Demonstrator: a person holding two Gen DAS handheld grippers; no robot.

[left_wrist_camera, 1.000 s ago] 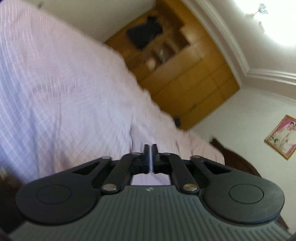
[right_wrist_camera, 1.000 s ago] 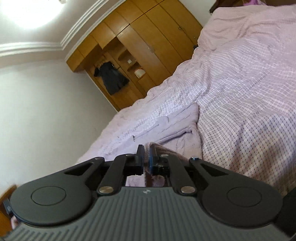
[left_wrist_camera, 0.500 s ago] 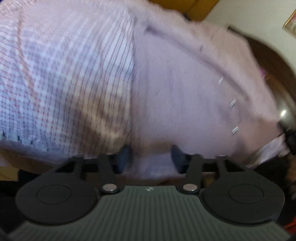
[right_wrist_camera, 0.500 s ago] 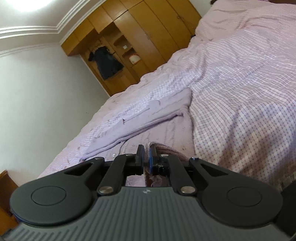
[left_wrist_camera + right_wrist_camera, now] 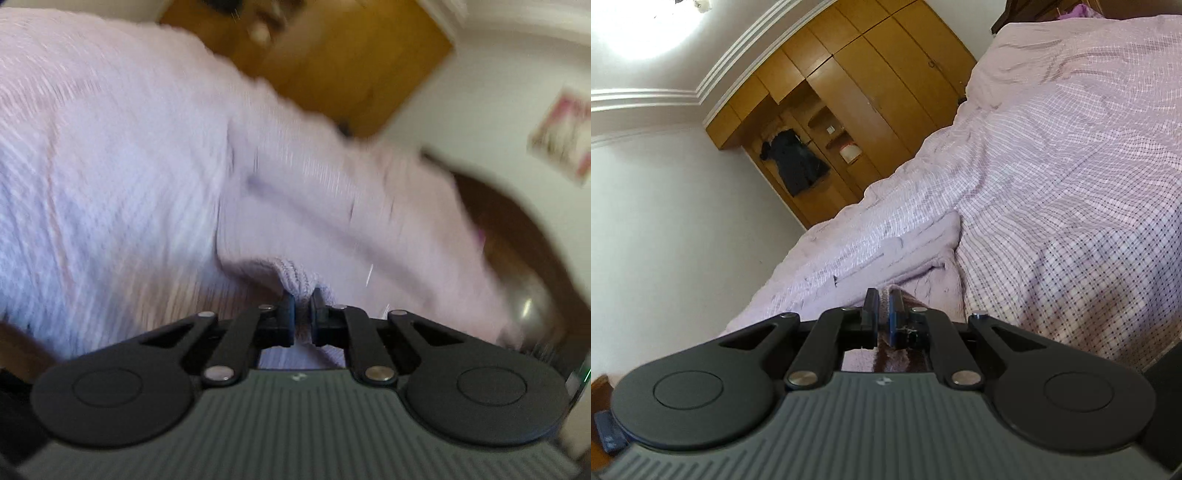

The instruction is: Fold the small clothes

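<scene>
A lilac knitted garment (image 5: 332, 221) lies on the bed. My left gripper (image 5: 303, 314) is shut on a ribbed edge of it (image 5: 297, 275); this view is blurred. In the right wrist view the same garment (image 5: 916, 254) stretches away across the bed, partly folded. My right gripper (image 5: 882, 314) is shut on another edge of it (image 5: 885, 297), close above the bed.
The bed has a lilac checked cover (image 5: 1071, 177). A wooden wardrobe (image 5: 871, 96) with a dark coat (image 5: 794, 162) hanging in it stands beyond the bed. A dark wooden headboard (image 5: 517, 236) and a framed picture (image 5: 565, 136) are at right in the left wrist view.
My left gripper was shut and empty, opened over the garment, and has now shut on its ribbed edge. My right gripper has stayed shut on its edge, shifting a little.
</scene>
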